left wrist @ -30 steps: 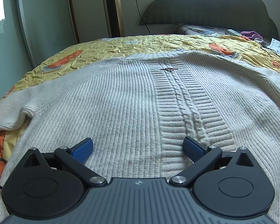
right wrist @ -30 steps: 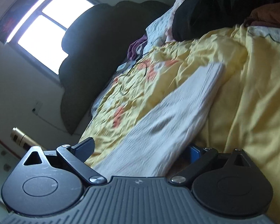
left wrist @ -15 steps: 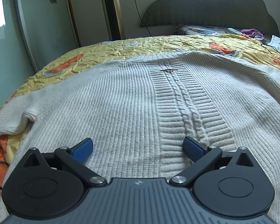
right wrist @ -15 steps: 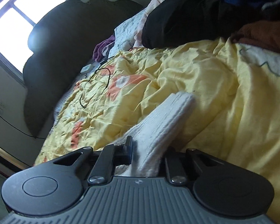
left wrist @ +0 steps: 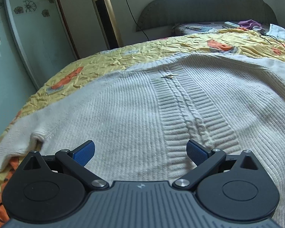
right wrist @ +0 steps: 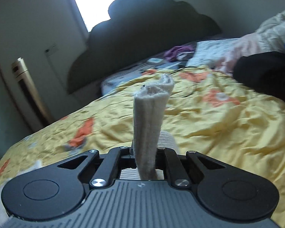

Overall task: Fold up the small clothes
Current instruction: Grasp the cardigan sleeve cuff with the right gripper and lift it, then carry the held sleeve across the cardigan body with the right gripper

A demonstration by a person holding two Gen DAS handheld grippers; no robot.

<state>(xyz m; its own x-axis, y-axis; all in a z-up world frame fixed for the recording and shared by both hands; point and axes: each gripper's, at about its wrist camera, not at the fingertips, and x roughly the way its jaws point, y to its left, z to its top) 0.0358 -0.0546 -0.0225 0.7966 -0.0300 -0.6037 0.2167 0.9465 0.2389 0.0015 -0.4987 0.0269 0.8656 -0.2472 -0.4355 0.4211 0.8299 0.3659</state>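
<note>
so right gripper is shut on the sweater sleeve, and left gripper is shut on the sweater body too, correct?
Not quite. The left gripper is open: in the left wrist view its blue pads stand wide apart over the cream sweater, gripping nothing. The rest holds: the right wrist view shows the right gripper shut on the sleeve.

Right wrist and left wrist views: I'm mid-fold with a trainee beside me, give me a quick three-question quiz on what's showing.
1. True or false: the right gripper is clamped on a sleeve of the cream sweater.
2. The left gripper is: A) open above the sweater, B) shut on its hem, C) holding a cable.
3. What does the sweater lie on?

Key:
1. True; the bunched knit stands up between its closed jaws.
2. A; the blue pads stand wide apart, nothing between them.
3. A yellow bedspread with orange patches.
</note>
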